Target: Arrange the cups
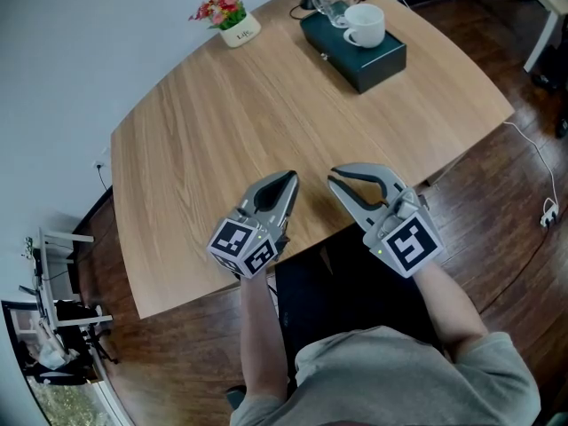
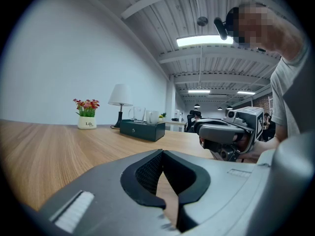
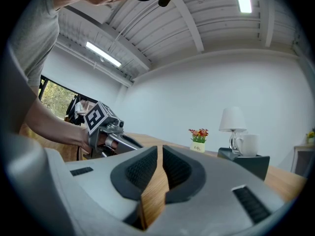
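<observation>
Nearest, over the near edge of the pale wooden table (image 1: 222, 131), side by side and just apart: grey left gripper (image 1: 287, 179) and grey right gripper (image 1: 335, 177), both pointing away across the board. Jaws of each shut, tips together, nothing gripped; only a sliver of tabletop visible through the gap behind the pads in either gripper view. Beyond them, a broad stretch of bare wood, ample for a straight reach forward. Far across, close to the back edge: white ceramic mug (image 1: 366, 25) upright on a dark green rectangular box (image 1: 359, 56), with a clear glass handled cup (image 1: 327, 7) just beside it on the same lid; touching or not, too small to settle. Directly behind the box, a white-shaded table lamp on a black stem (image 2: 120, 96); off to the left, well apart, a small white pot of red and pink flowers (image 1: 232, 20). As to progress: both cups together on the box, well apart from both grippers. Fits equally well cups already set in their place there, or cups waiting to be taken down and put elsewhere; no telling which from this alone. Edges worth minding: little spare lid around the two cups, lamp stem tight behind the glass one, box near the table's far right edge. Past that edge, dark wooden floor (image 1: 497, 238) and a trailing white cable (image 1: 537, 162).
</observation>
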